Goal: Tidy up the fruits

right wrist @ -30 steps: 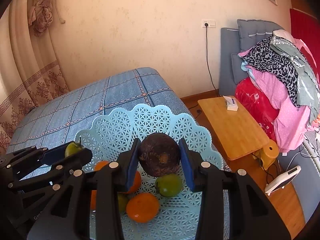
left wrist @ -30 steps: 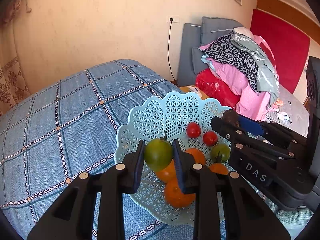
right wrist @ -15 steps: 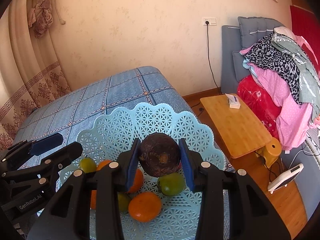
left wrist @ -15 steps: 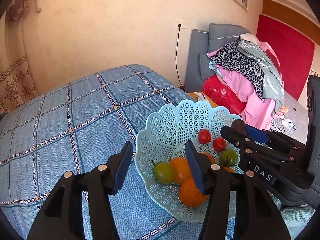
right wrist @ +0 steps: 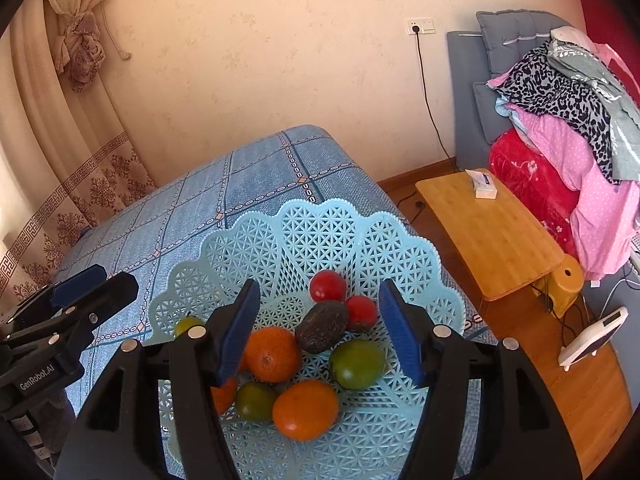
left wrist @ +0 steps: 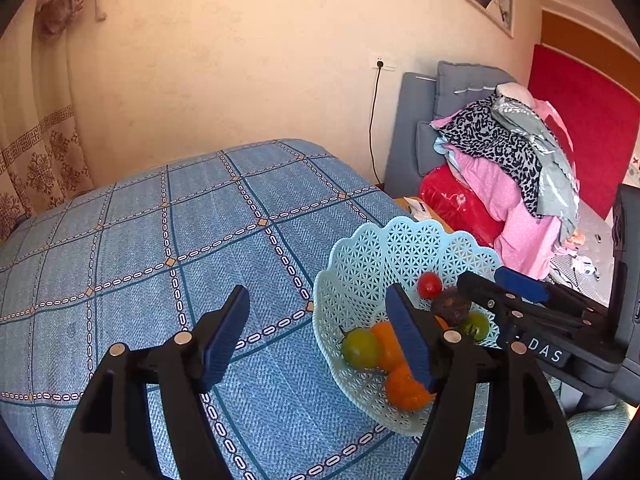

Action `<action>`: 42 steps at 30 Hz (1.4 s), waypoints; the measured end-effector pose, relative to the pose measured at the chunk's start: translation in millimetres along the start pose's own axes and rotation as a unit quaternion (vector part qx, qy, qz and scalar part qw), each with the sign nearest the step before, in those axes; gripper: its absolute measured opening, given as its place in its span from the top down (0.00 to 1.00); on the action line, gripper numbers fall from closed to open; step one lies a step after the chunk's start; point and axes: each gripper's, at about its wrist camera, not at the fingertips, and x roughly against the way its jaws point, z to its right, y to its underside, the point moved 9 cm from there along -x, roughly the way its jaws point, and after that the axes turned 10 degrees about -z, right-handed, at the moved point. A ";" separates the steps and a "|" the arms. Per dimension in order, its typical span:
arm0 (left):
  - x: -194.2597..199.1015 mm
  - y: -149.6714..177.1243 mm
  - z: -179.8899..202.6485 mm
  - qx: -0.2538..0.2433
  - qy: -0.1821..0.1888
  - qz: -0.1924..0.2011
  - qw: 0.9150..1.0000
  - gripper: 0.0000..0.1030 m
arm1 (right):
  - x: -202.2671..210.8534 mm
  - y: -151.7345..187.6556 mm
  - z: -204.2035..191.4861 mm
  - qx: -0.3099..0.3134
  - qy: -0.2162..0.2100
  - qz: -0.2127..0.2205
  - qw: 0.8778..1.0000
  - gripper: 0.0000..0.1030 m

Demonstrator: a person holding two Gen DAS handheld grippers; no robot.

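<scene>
A light blue lattice basket (right wrist: pixel 320 216) stands on the bed and holds several fruits. A dark avocado (right wrist: pixel 326 326) lies in it between two red tomatoes (right wrist: pixel 328 286), with oranges (right wrist: pixel 272 354) and green fruits (right wrist: pixel 357 364) around it. My right gripper (right wrist: pixel 318 320) hovers over the avocado; its jaws are opening and the pads do not touch it. My left gripper (left wrist: pixel 318 328) is over the bed cover at the basket's (left wrist: pixel 400 248) left rim; its jaws are opening with nothing between them. The green fruit (left wrist: pixel 360 348) lies at the basket's left side.
The blue checked bed cover (left wrist: pixel 160 240) stretches to the left of the basket. A low wooden table (right wrist: pixel 492 232) with a tissue box (right wrist: pixel 484 186) stands on the right. Behind it is a pile of clothes (right wrist: pixel 568 120). A curtain (right wrist: pixel 60 120) hangs at the left.
My left gripper opened, left the green fruit in the basket and drew back to the left. My right gripper opened and the avocado dropped into the basket.
</scene>
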 end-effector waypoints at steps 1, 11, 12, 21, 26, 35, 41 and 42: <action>0.7 0.2 -0.2 -0.001 -0.004 0.002 1.000 0.32 | 3.3 -0.7 0.4 -0.001 0.000 0.004 1.000 0.38; 15.0 -4.2 -8.1 0.000 -0.036 0.028 0.999 0.28 | 32.5 -2.6 9.2 -0.017 0.019 0.028 0.999 0.34; 16.7 -4.7 -8.9 -0.002 -0.041 0.031 0.999 0.27 | 35.5 -2.2 8.8 -0.017 0.022 0.032 0.999 0.31; 33.3 -8.9 -9.9 -0.011 -0.055 0.053 0.997 0.10 | 63.2 2.7 4.5 -0.004 0.044 0.058 0.997 0.03; 35.8 -7.7 -7.3 -0.023 -0.059 0.051 0.997 0.08 | 65.3 12.2 -1.5 0.002 0.050 0.040 0.998 0.03; 52.7 1.8 -6.7 -0.057 -0.085 0.065 0.993 0.08 | 73.6 29.6 -2.4 0.008 0.066 0.034 0.997 0.03; 57.0 15.9 -2.8 -0.078 -0.102 0.069 0.989 0.08 | 73.2 40.4 -10.0 0.021 0.078 0.035 0.996 0.03; 58.2 17.3 -1.6 -0.081 -0.103 0.070 0.989 0.08 | 72.9 41.8 -12.2 0.022 0.076 0.035 0.996 0.03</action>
